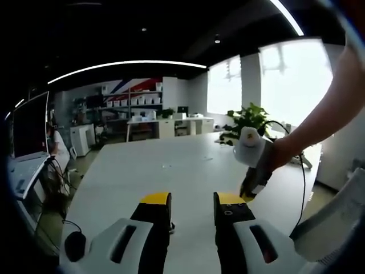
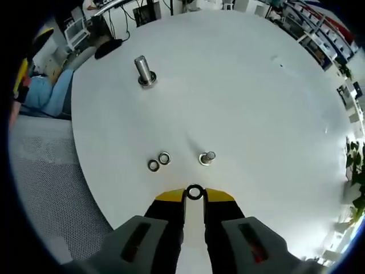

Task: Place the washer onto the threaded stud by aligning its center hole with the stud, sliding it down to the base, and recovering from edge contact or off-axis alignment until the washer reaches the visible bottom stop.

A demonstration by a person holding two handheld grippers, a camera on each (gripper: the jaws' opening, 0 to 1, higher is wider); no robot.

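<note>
Pinching a washer (image 2: 194, 192) at the tips of its jaws, the right gripper (image 2: 194, 197) hovers over the white bench (image 2: 239, 91), with two loose washers (image 2: 159, 161) and a short stud (image 2: 207, 157) just beyond it and a taller threaded stud (image 2: 144, 71) well apart at the far side. The left gripper (image 1: 192, 201) holds its jaws apart with nothing between them, above the bench, and the right gripper comes into its view from the right in a person's hand (image 1: 285, 149).

**No legible text**

We could read no words, numbers, brands or signs in either view. The boxes on the far shelves (image 1: 134, 100) in the left gripper view were too small and blurred to tell any lettering, and the white worktop (image 2: 239, 97) carried no label.
</note>
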